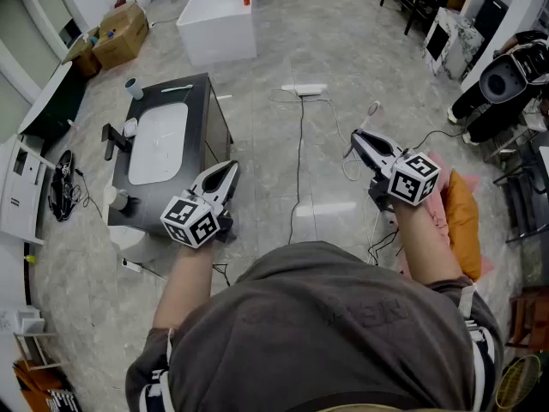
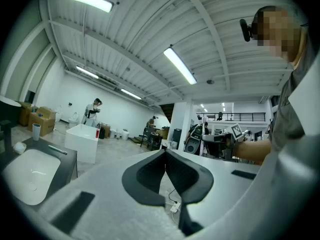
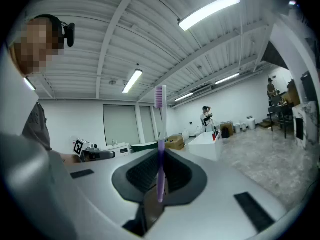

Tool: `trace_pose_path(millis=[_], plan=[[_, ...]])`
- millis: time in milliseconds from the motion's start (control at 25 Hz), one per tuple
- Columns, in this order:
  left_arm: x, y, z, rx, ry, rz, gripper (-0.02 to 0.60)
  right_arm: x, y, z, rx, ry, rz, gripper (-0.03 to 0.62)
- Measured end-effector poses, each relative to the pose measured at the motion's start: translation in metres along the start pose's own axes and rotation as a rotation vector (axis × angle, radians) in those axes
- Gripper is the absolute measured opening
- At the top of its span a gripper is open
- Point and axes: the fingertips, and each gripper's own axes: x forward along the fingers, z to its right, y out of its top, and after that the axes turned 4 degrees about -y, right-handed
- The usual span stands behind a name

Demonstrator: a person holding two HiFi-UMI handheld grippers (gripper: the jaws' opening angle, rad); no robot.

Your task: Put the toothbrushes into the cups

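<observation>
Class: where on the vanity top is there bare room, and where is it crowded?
Bare: the vanity top strip right of the basin. Crowded: the left side, with faucet and cups; a toothbrush lies along the far edge.

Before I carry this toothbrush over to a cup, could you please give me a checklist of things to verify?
1. Purple toothbrush clamped upright in the right gripper's jaws: ok.
2. Left gripper empty, jaws together: ok.
3. Cup standing upright on the sink cabinet: ok.
4. Right gripper above that cup: not ok; it is off to the side of the cabinet, over the floor.
5. Inside of the cup free: cannot tell from here.
6. Second toothbrush lying on the cabinet top near the cup, ready for later: ok.
</observation>
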Motion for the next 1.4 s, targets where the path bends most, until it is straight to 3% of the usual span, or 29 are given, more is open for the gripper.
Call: trace_pose_path(millis=[400, 760, 1160, 1400], plan=[[0.010, 0.003, 0.002, 0.007, 0.001, 0.002, 0.006, 0.001, 0.004, 0.010, 0.002, 0.007, 0.000, 0.021], [0.035, 0.003, 0.016, 0.014, 0.026, -0.004, 0.006, -0.006, 0.012, 0.027, 0.012, 0.064, 0.001, 0.023], [0.088, -0.006, 0.052, 0.019, 0.052, -0.013, 0.006, -0.025, 0.019, 0.080, -0.008, 0.120, -0.007, 0.021], [0.106, -0.005, 0.006, 0.020, 0.036, -0.037, 0.006, 0.020, 0.007, 0.099, 0.022, 0.115, -0.015, 0.023]])
